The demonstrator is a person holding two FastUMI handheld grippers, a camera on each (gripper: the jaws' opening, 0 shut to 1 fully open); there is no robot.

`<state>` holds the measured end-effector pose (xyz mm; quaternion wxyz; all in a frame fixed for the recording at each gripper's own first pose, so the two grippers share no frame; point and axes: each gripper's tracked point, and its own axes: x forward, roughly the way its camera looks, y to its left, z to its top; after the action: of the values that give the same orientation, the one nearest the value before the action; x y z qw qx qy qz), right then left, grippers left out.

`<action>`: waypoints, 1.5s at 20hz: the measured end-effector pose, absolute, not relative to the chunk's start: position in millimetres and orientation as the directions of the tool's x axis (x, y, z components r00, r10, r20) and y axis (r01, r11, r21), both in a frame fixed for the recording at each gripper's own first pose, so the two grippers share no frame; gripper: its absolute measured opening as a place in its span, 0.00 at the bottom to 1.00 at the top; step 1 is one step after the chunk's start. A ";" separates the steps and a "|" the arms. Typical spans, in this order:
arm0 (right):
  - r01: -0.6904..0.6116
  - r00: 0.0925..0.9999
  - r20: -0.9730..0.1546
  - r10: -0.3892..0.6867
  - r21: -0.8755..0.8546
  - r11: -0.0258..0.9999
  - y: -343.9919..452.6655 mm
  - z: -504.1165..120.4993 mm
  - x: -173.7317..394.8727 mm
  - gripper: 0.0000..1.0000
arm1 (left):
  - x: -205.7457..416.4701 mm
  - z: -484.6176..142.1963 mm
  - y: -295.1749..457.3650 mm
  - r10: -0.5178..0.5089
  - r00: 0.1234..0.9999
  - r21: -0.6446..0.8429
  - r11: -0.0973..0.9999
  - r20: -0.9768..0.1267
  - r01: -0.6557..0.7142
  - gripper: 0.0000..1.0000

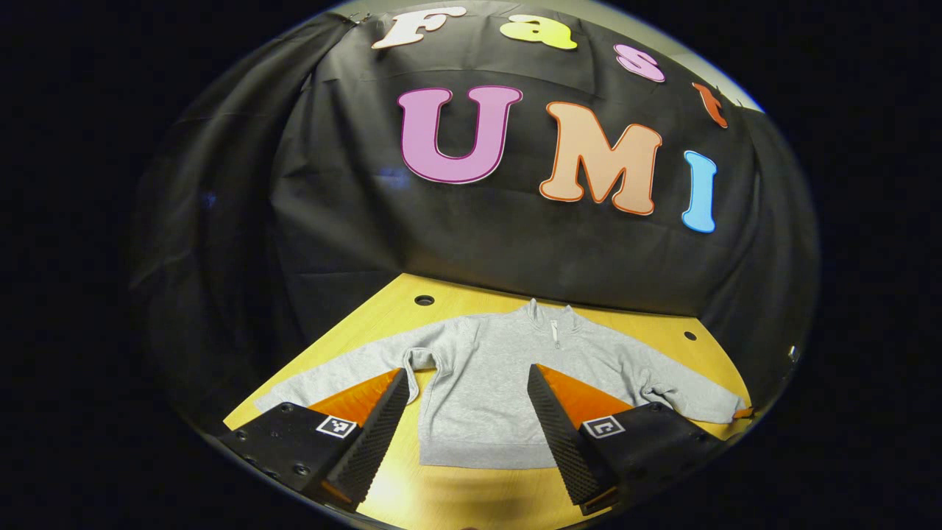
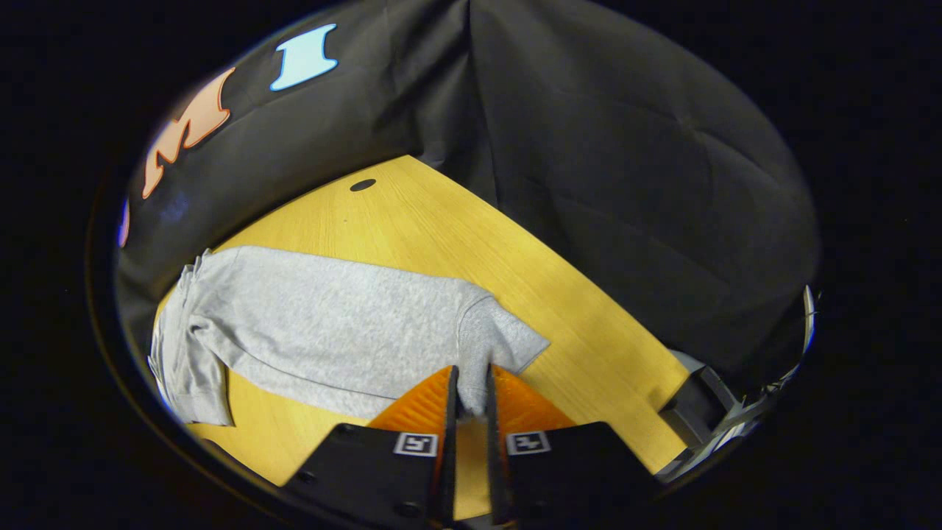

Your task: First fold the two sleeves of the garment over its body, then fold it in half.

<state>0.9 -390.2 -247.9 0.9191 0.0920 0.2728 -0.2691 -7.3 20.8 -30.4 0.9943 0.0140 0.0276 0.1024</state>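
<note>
A grey zip-neck sweatshirt [image 1: 486, 397] lies flat on the yellow wooden table [image 1: 441, 309], collar toward the far wall, both sleeves spread sideways. My left gripper [image 1: 466, 374] hovers open over the near hem, its fingers apart above the body with nothing between them. The left sleeve [image 1: 331, 379] runs out toward the table's left edge. In the right gripper view the sweatshirt [image 2: 331, 324] stretches away to the left, and my right gripper [image 2: 469, 379] is shut on the cuff of the right sleeve [image 2: 508, 338], with grey fabric pinched in the narrow gap.
Round holes sit in the tabletop [image 1: 425, 300] [image 1: 689, 336] [image 2: 362, 185]. Black cloth walls close in the table at the back and sides. A grey metal fixture [image 2: 699, 401] stands at the table's edge to the right of my right gripper.
</note>
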 end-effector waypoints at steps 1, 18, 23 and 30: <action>0.557 0.696 -0.556 -0.454 0.019 0.830 -389.9 -249.1 -0.3 0.17 | -7.9 -30.3 21.3 0.202 0.978 0.032 0.979 -0.052 -0.200 0.95; 0.566 0.780 -0.406 -0.477 0.130 0.814 -310.7 -168.0 11.6 0.07 | -18.8 -29.2 45.3 0.150 0.988 0.013 0.989 -0.044 -0.149 0.95; 0.433 0.867 -0.336 -0.369 0.140 0.891 -234.2 -125.1 43.2 0.07 | -27.8 -32.7 61.8 0.148 0.988 0.003 0.989 -0.052 -0.148 0.94; 0.181 0.958 -0.249 -0.146 0.125 0.975 -107.1 -68.4 101.1 0.06 | -48.2 -36.7 97.8 0.194 0.979 0.005 0.981 -0.060 -0.194 0.95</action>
<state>101.1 -107.1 -68.4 0.9866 0.0734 0.1198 -0.0830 -48.2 97.8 -36.7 0.9948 -0.0007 0.0301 0.0976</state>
